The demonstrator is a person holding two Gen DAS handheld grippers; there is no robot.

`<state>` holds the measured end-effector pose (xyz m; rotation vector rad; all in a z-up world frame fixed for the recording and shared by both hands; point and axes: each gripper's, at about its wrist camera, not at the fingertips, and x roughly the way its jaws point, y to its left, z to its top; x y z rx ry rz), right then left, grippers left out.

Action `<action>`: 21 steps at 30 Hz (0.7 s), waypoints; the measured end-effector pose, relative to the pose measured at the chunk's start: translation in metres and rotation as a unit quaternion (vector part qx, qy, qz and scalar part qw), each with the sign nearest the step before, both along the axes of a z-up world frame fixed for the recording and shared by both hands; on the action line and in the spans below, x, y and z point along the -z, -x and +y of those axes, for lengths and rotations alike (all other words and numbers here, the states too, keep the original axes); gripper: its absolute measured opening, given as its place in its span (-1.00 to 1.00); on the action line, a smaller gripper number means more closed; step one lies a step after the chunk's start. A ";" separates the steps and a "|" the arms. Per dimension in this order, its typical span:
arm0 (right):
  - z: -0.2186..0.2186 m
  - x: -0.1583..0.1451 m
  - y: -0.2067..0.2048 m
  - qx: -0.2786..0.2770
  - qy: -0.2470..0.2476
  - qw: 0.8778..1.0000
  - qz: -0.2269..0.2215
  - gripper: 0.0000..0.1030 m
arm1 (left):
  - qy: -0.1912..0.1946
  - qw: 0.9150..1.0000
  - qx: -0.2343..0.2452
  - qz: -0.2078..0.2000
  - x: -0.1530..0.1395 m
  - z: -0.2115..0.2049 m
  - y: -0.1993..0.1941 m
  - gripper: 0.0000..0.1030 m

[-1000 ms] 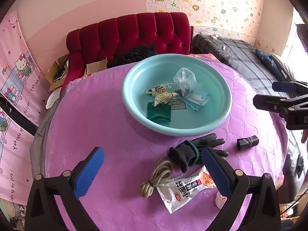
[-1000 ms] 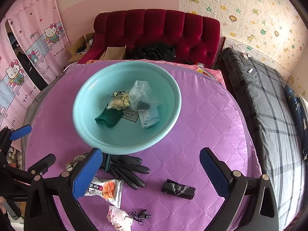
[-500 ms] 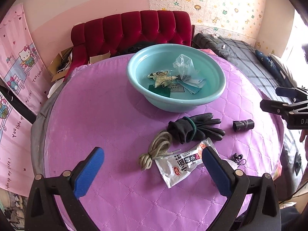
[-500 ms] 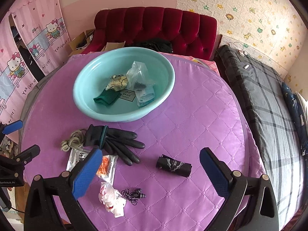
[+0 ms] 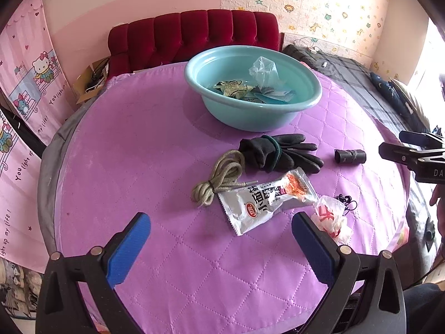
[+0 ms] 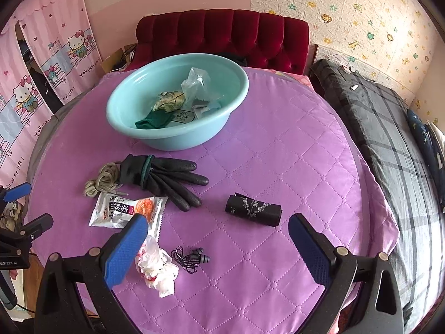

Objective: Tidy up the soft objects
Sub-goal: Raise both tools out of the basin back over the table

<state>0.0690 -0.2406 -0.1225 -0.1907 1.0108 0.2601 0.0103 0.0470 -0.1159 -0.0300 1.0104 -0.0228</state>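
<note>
A teal basin point(image 5: 251, 117) point(image 6: 178, 139) sits toward the back of the round purple table and holds a green cloth point(image 6: 151, 121), a crumpled packet and a clear bag. In front of it lie black gloves point(image 5: 278, 151) point(image 6: 164, 176), a coiled beige cord point(image 5: 221, 179) point(image 6: 101, 179), a silver snack packet point(image 5: 267, 199) point(image 6: 125, 208), a black roll point(image 5: 350, 156) point(image 6: 253, 208), a white-red crumpled wrapper point(image 5: 332, 218) point(image 6: 157, 267) and black earphones point(image 6: 190, 258). My left gripper point(image 5: 221, 238) is open near the front edge, holding nothing. My right gripper point(image 6: 218, 238) is open above the earphones, empty.
A red tufted sofa point(image 5: 194, 36) stands behind the table. A bed with a dark plaid cover point(image 6: 389, 128) runs along the right. Pink cartoon curtains point(image 5: 30, 89) hang at the left. The other gripper shows at the right edge point(image 5: 414, 153) of the left wrist view.
Both grippers have pulled back from the basin toward the table's front edge. The basin looks farther off, and the wrapper and earphones have come into view. Nothing on the table moved.
</note>
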 end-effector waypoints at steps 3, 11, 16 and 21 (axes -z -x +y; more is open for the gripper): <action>-0.004 0.003 0.002 0.000 -0.001 1.000 0.003 1.00 | 0.008 1.000 0.003 0.010 0.006 -0.006 0.003 1.00; -0.013 0.009 0.001 0.000 0.001 1.000 0.011 1.00 | 0.011 1.000 0.002 0.008 0.007 -0.012 0.004 1.00; -0.022 0.020 -0.006 0.003 0.008 1.000 0.029 1.00 | 0.005 1.000 -0.003 0.013 0.007 -0.013 0.002 1.00; -0.026 0.028 -0.017 -0.013 0.024 0.999 0.040 1.00 | 0.014 1.000 -0.018 0.017 0.011 -0.011 -0.001 1.00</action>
